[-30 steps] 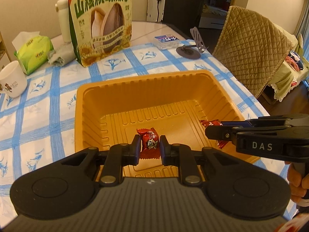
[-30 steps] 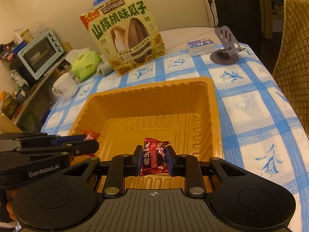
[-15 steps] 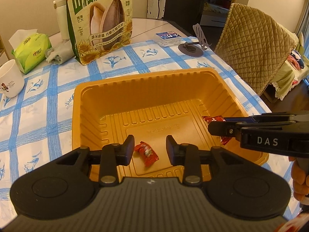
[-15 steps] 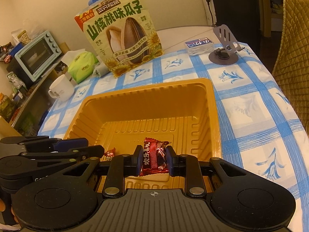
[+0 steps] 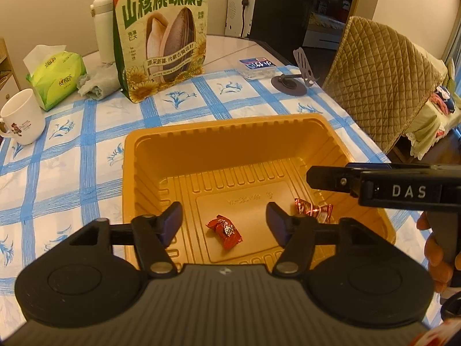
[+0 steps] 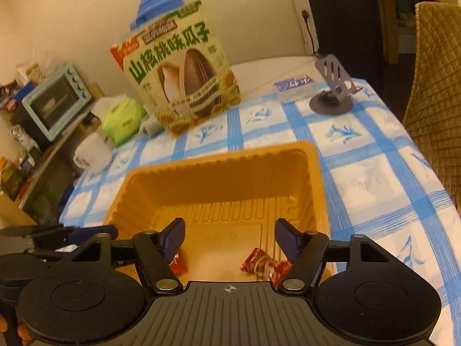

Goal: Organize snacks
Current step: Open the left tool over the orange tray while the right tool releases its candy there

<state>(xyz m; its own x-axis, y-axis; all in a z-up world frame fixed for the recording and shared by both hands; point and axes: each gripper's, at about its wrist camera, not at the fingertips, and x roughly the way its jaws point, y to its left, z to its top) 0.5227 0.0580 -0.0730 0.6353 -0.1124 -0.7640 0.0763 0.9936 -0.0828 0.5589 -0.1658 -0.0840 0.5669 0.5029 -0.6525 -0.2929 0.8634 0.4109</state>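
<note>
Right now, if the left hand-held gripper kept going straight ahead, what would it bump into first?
Probably the red wrapped candy lying on the floor of the orange plastic tray, right between the left hand-held gripper's open jaws, though depth is unclear.

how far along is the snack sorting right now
Done: two red candies lie loose in the orange tray. In hand: nothing; the left tool and right tool have just opened, empty. Left: no other loose snacks show; the seed bag stands outside.

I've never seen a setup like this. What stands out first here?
A big orange tray sits on a blue-checked tablecloth, with two red candies lying loose on its floor. Behind it stands a tall sunflower-seed bag. Both black grippers hang open over the tray.
</note>
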